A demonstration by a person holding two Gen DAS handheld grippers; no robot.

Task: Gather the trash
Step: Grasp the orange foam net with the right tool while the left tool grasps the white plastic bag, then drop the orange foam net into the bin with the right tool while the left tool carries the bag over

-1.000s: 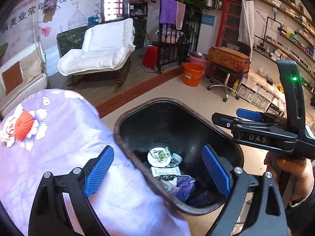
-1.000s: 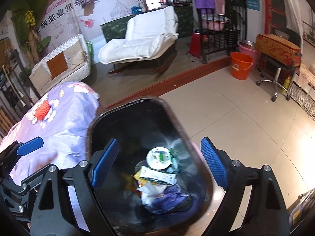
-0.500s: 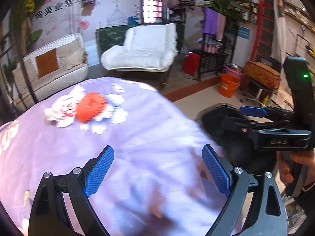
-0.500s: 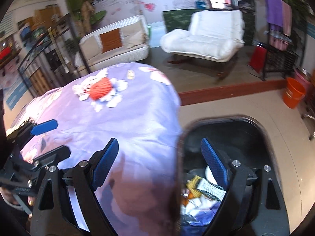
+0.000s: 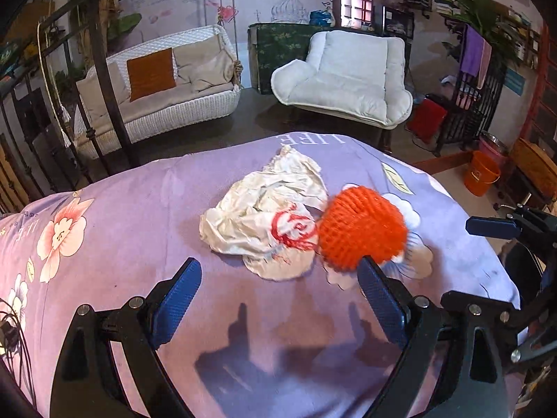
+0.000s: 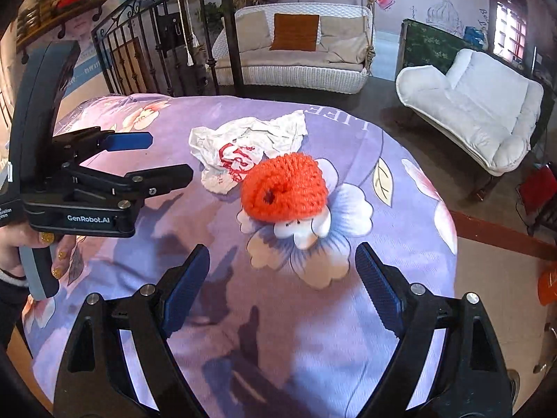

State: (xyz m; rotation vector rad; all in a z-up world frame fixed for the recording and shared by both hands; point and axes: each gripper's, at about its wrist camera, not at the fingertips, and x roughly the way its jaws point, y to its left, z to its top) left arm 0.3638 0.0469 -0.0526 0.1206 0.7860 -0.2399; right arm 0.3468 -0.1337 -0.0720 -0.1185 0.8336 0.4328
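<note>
A crumpled white plastic bag with red print (image 5: pixel 264 216) (image 6: pixel 243 146) lies on the purple flowered tablecloth (image 5: pixel 139 216) (image 6: pixel 400 278). An orange foam fruit net (image 5: pixel 362 231) (image 6: pixel 283 184) lies against the bag's right side. My left gripper (image 5: pixel 278 299) is open and empty, above the cloth just short of the bag; it also shows in the right wrist view (image 6: pixel 139 156). My right gripper (image 6: pixel 282 285) is open and empty, just short of the net; its blue fingertip shows in the left wrist view (image 5: pixel 487 227).
The table's right edge drops to a tiled floor (image 6: pixel 494 278). An orange bucket (image 5: pixel 482 174), a white armchair (image 5: pixel 348 80) and a wicker swing sofa (image 5: pixel 167 83) stand beyond the table. Black iron railings (image 6: pixel 139 55) are at the left.
Both grippers have swung left from over the black trash bin to over the table. The bin has left both views; the bag and the net now lie ahead.
</note>
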